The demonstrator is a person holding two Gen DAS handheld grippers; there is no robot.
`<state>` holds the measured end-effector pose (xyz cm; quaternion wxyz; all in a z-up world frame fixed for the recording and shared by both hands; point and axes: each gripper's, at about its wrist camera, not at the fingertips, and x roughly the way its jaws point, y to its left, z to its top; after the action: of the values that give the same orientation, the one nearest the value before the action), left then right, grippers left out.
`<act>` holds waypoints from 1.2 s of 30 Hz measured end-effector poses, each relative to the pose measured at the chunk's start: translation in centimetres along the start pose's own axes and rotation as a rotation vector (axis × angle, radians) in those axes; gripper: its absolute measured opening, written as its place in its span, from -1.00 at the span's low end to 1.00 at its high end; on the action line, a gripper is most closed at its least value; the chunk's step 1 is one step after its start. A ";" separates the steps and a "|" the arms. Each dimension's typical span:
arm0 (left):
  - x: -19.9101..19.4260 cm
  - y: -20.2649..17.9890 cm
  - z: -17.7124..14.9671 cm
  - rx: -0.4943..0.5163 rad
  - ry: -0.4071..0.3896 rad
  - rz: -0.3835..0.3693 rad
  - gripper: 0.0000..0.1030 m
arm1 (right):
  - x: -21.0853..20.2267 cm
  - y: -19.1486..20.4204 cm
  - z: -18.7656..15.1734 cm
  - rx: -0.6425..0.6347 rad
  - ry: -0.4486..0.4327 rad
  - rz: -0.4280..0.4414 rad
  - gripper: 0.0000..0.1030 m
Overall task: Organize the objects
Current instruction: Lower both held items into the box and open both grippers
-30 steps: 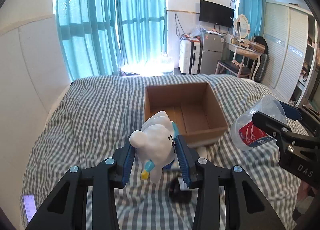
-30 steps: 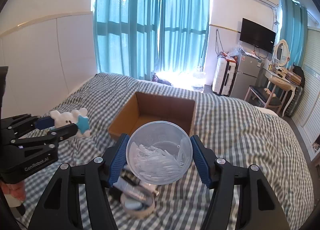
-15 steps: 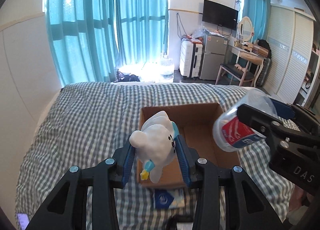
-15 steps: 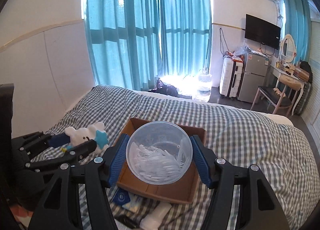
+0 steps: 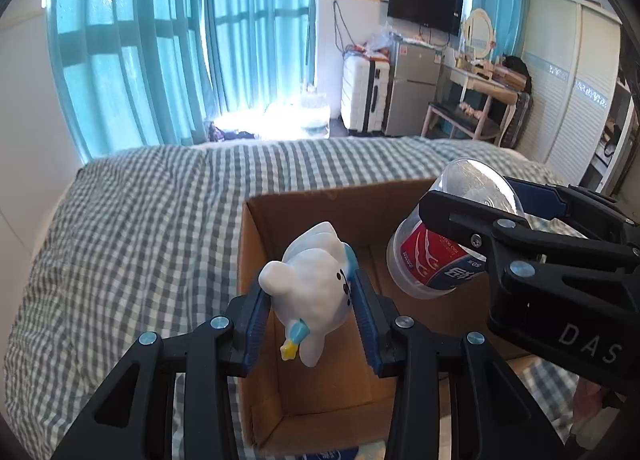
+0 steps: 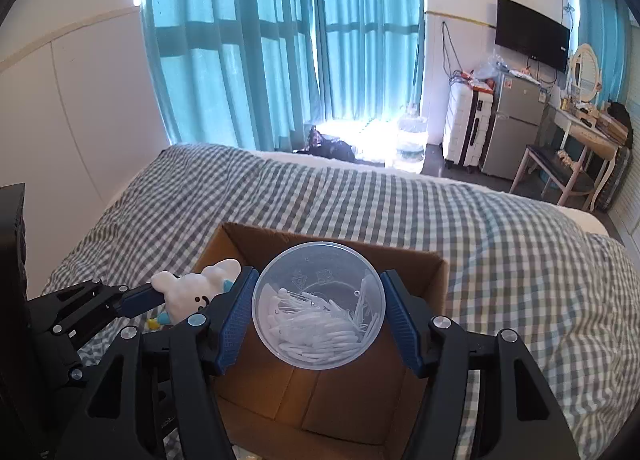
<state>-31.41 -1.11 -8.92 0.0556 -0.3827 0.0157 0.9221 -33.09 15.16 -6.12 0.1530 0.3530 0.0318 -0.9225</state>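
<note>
My left gripper (image 5: 312, 312) is shut on a white plush toy (image 5: 312, 296) with a blue collar, held above the left side of an open cardboard box (image 5: 320, 388). My right gripper (image 6: 318, 308) is shut on a clear plastic tub of cotton swabs (image 6: 320, 312) with a red label, held above the same box (image 6: 340, 404). In the left wrist view the tub (image 5: 440, 256) hangs to the right of the toy. In the right wrist view the toy (image 6: 192, 294) shows at left.
The box sits on a grey checked bed (image 5: 132, 244). A blue packet (image 5: 336, 454) lies at the box's near edge. Teal curtains (image 6: 280, 52), a suitcase, a fridge and a dressing table stand beyond the bed.
Both grippers have moved forward with their loads, from short of the box to above its inside. The box now lies directly below them.
</note>
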 end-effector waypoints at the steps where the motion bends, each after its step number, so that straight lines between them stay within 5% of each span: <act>1: 0.5 0.0 -0.1 0.004 0.008 -0.002 -0.21 | 0.4 0.0 -0.2 -0.005 0.004 -0.003 0.20; 9: 2.1 -0.9 -1.4 0.050 0.013 -0.034 -0.17 | 1.8 -1.2 -1.7 0.017 0.031 0.006 0.21; 12: 1.9 -1.2 -1.6 0.047 0.014 -0.050 0.26 | 1.2 -1.5 -1.6 0.034 0.025 0.023 0.21; 14: 0.7 -1.1 -1.6 0.025 -0.009 -0.060 0.67 | -0.2 -1.7 -1.5 0.055 -0.005 0.038 0.38; 16: -0.6 -1.1 -1.4 0.025 -0.031 -0.052 0.76 | -1.7 -1.9 -1.2 0.067 -0.032 0.040 0.42; 25: -8.4 -0.9 -0.3 -0.008 -0.064 0.004 0.82 | -11.2 -1.3 0.0 0.035 -0.107 -0.014 0.61; 36: -17.0 -0.5 -2.8 -0.028 -0.095 0.093 0.91 | -19.9 1.2 -3.5 -0.036 -0.140 -0.025 0.73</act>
<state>-17.43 -2.34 1.13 0.0082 -0.3382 0.0178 0.9409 -16.51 19.76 4.45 0.1498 0.2845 0.0420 -0.9460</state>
